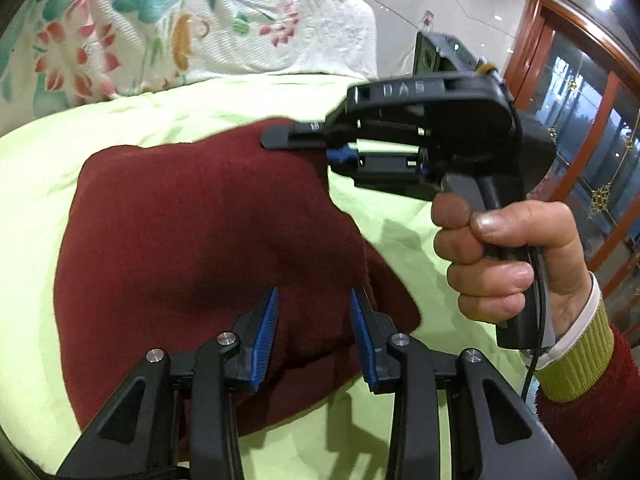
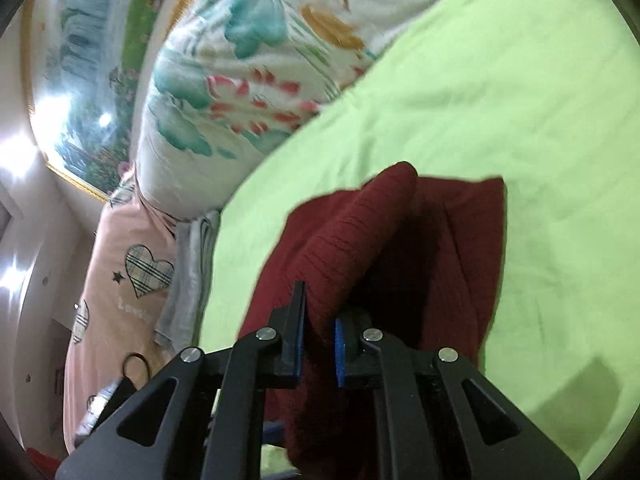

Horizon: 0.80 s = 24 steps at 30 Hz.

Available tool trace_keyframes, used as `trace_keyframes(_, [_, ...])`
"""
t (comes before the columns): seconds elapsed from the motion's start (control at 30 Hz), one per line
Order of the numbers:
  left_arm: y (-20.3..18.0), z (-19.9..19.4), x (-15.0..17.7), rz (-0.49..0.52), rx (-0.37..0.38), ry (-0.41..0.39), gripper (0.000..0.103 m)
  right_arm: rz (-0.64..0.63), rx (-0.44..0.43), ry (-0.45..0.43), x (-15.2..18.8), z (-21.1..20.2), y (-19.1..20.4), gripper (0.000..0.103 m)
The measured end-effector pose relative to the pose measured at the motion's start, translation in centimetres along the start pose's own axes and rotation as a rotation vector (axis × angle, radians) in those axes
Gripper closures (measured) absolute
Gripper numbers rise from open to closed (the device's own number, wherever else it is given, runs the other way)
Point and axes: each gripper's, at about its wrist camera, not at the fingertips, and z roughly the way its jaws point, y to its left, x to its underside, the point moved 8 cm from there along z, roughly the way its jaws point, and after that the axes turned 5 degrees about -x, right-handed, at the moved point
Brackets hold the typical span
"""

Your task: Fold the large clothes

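A dark red knitted sweater (image 1: 180, 220) lies bunched on a light green bedsheet (image 1: 100, 120). In the left wrist view my left gripper (image 1: 314, 296) has a thick fold of the near edge filling the gap between its blue pads, which press on it. My right gripper (image 1: 280, 138), held by a hand (image 1: 500, 248), sits at the sweater's far right corner. In the right wrist view the right gripper (image 2: 318, 308) is shut on a ribbed edge of the sweater (image 2: 452, 248), which rises in a lifted fold ahead of the fingers.
A white quilt with flowers (image 1: 160, 20) is piled along the far side of the bed. A pink pillow with hearts (image 2: 120, 280) and a framed painting (image 2: 80, 60) lie to the left. A wooden cabinet with glass doors (image 1: 580, 120) stands on the right.
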Motion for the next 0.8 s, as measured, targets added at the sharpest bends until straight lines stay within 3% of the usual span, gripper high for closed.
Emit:
trace_keyframes(0.13, [0.5, 1.0, 0.0, -0.007, -0.005, 0.027, 0.067, -0.004, 0.103, 0.035, 0.4, 1.1, -1.7, 0.091])
trace_keyframes(0.23, [1.2, -0.5, -0.1, -0.023, 0.000, 0.020, 0.064, 0.008, 0.170, 0.075, 1.7, 2.0, -4.3, 0.092])
trace_keyframes(0.27, [1.6, -1.3, -0.3, -0.028, -0.003, 0.010, 0.059, 0.014, 0.166, 0.076, 2.0, 2.2, -4.7, 0.092])
trace_keyframes(0.37, [4.4, -4.1, -1.1, -0.085, -0.039, -0.039, 0.029, 0.027, 0.143, 0.056, 2.2, 1.8, -4.8, 0.092])
trace_keyframes(0.5, [10.4, -5.8, -1.8, -0.232, -0.077, -0.060, 0.027, 0.025, 0.126, 0.040, 2.0, 1.5, -4.2, 0.092])
trace_keyframes(0.57, [13.5, -6.0, -1.7, -0.305, -0.118, -0.050, 0.027, 0.073, 0.047, 0.006, 1.6, 0.7, -3.4, 0.092])
trace_keyframes(0.63, [14.8, -6.5, -1.7, -0.347, -0.105, -0.056, 0.027, 0.071, 0.007, -0.027, 0.8, -0.5, -2.1, 0.092])
trace_keyframes(0.73, [15.8, -6.1, -2.1, -0.344, -0.106, -0.044, 0.027, -0.004, 0.053, -0.029, 0.1, -1.7, -0.1, 0.092])
trace_keyframes(0.8, [16.9, -4.2, -2.1, -0.353, -0.120, -0.014, 0.026, -0.020, 0.116, -0.002, 0.4, -1.3, -0.8, 0.092])
